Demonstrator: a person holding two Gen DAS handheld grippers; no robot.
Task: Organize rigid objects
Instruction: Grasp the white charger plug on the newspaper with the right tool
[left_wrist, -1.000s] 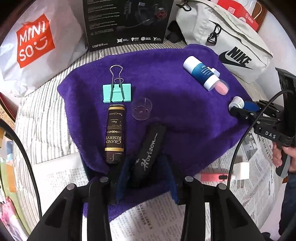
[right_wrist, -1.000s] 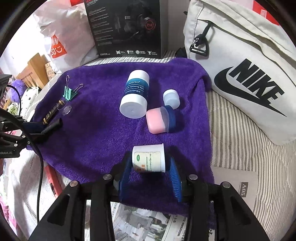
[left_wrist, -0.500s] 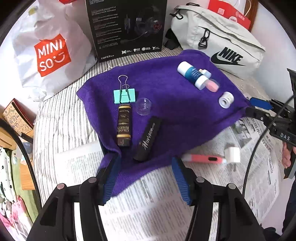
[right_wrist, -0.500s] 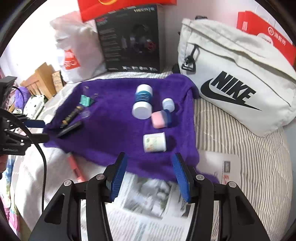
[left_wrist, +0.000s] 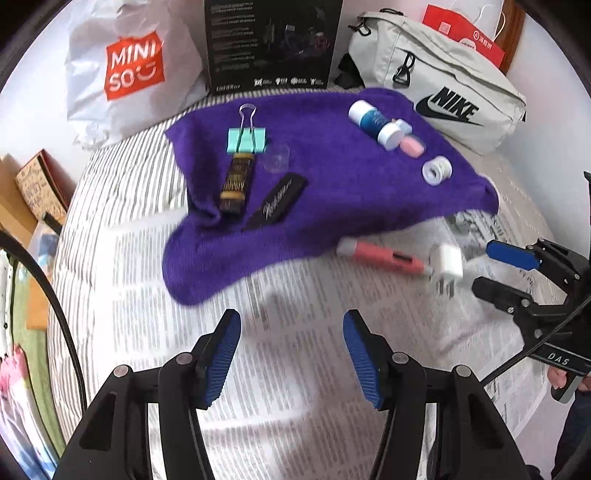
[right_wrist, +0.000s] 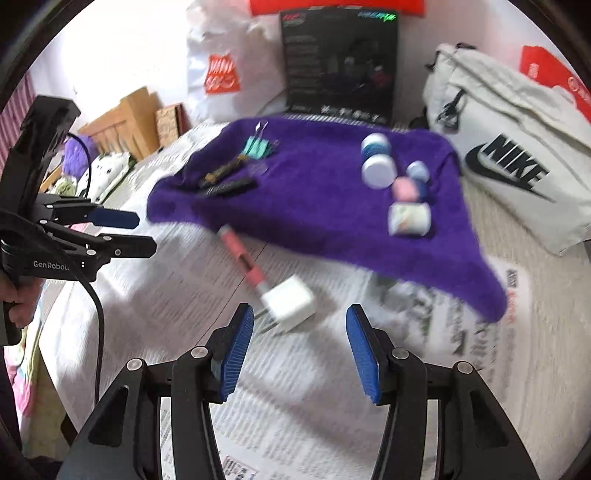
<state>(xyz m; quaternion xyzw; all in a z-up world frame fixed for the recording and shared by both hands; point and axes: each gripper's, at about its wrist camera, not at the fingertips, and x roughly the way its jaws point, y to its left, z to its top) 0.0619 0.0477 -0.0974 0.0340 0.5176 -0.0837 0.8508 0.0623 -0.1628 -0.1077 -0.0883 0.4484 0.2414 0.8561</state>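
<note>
Purple towel (left_wrist: 332, 192) holds sorted items | left gripper (left_wrist: 291, 354) empty | right gripper (right_wrist: 299, 350) empty

We look down past our right gripper (right_wrist: 299, 350), its blue pads apart with nothing between them, over newspaper (right_wrist: 184, 314). Just ahead of the pads lies a white plug adapter (right_wrist: 290, 302), touching the end of a pink pen-like tool (right_wrist: 242, 258). Beyond them a purple towel (right_wrist: 314, 199) carries a teal binder clip (right_wrist: 256, 147), a dark gold-printed tube (right_wrist: 221, 171), a black bar (right_wrist: 231, 188), a blue-banded white bottle (right_wrist: 376, 162), a pink-capped jar (right_wrist: 406, 188), a small white cap (right_wrist: 417, 170) and a labelled white jar (right_wrist: 409, 219). Our left gripper (right_wrist: 125, 234) hovers at the left edge, jaws apart. A white Nike bag (right_wrist: 517, 155) sits at right.
</note>
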